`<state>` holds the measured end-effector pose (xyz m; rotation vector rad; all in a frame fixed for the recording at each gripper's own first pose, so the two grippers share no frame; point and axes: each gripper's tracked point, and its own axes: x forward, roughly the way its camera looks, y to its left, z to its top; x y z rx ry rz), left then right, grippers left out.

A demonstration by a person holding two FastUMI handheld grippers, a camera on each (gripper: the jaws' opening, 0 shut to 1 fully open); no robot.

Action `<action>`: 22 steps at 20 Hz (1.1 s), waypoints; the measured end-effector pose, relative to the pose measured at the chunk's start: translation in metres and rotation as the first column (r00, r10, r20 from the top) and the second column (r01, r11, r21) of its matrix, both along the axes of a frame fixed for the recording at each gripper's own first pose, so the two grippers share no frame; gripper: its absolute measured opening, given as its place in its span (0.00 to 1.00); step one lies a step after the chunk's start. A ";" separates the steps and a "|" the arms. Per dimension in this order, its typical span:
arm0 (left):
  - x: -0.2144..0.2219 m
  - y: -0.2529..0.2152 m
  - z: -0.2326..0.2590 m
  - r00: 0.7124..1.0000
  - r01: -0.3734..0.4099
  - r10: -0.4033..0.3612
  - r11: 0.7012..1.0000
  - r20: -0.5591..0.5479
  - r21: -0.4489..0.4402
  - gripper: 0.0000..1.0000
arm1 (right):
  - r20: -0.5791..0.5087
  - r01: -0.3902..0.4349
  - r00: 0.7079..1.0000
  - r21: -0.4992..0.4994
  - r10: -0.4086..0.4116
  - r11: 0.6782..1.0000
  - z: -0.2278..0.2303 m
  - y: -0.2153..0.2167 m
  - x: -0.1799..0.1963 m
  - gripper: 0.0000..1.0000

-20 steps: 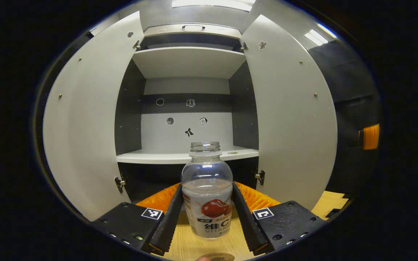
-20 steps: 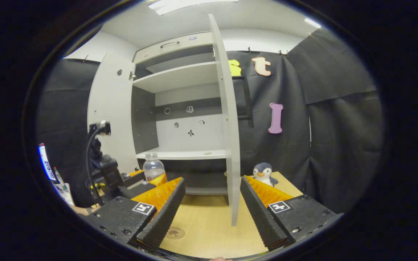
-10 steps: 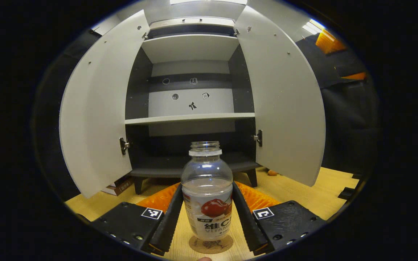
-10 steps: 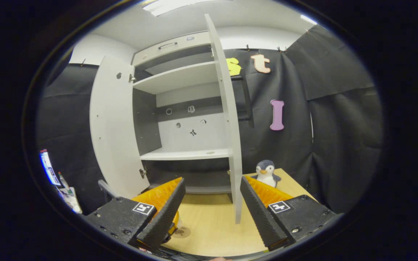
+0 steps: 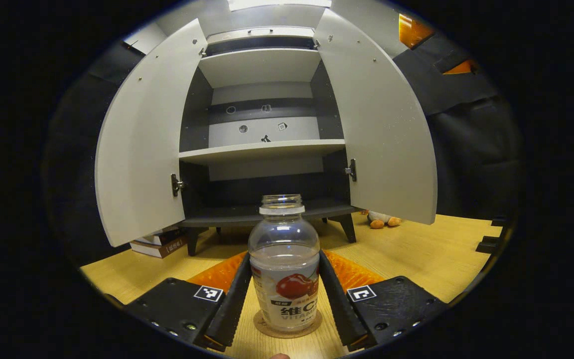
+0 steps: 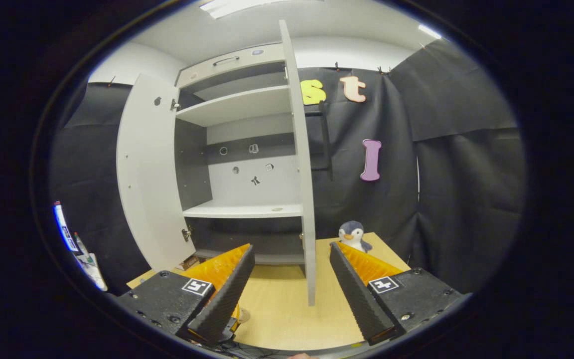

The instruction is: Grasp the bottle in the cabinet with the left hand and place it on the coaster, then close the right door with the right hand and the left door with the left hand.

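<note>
Left gripper [image 5: 285, 291] clamped on clear uncapped plastic bottle [image 5: 284, 259] at labelled belly, between both fingers, upright on round cork coaster [image 5: 287, 325] on pale wooden worktop [image 5: 416, 252]. Probably light, thin-walled, easily squashed; gripped best at belly. Right gripper [image 6: 291, 284] spread apart, empty, before grey right cabinet door [image 6: 303, 174].

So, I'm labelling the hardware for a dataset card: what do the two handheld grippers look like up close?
Both look alike. The left gripper and the right gripper each have two long wedge-shaped fingers with finely ribbed inner faces, set on blocky black bodies fixed with small screws. Each body carries a small square black-and-white marker near the finger's base. No cables or sleeves can be made out.
</note>
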<state>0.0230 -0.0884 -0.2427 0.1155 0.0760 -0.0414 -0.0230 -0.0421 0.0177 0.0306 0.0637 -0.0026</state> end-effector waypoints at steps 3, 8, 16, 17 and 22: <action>0.001 0.000 0.002 0.999 -0.006 0.006 1.000 0.037 -0.003 0.75 | -0.014 0.002 1.000 0.001 -0.002 1.000 -0.003 0.000 -0.001 0.99; -0.003 0.001 0.001 0.999 -0.005 0.006 1.000 0.032 -0.023 0.76 | -0.017 -0.012 1.000 0.024 0.013 1.000 -0.006 0.002 0.000 0.99; -0.008 -0.002 0.001 1.000 -0.015 0.015 1.000 0.005 0.007 0.96 | -0.038 -0.012 0.999 0.042 0.014 0.999 -0.017 -0.005 0.000 0.99; -0.009 -0.003 0.004 1.000 -0.016 0.016 1.000 0.009 0.008 0.96 | -0.039 -0.013 0.999 0.043 0.014 0.999 -0.019 -0.006 0.000 0.99; -0.011 -0.003 0.045 0.997 -0.007 0.006 1.000 0.080 0.010 0.96 | -0.039 -0.015 0.999 0.069 0.017 0.997 -0.024 -0.011 0.001 0.99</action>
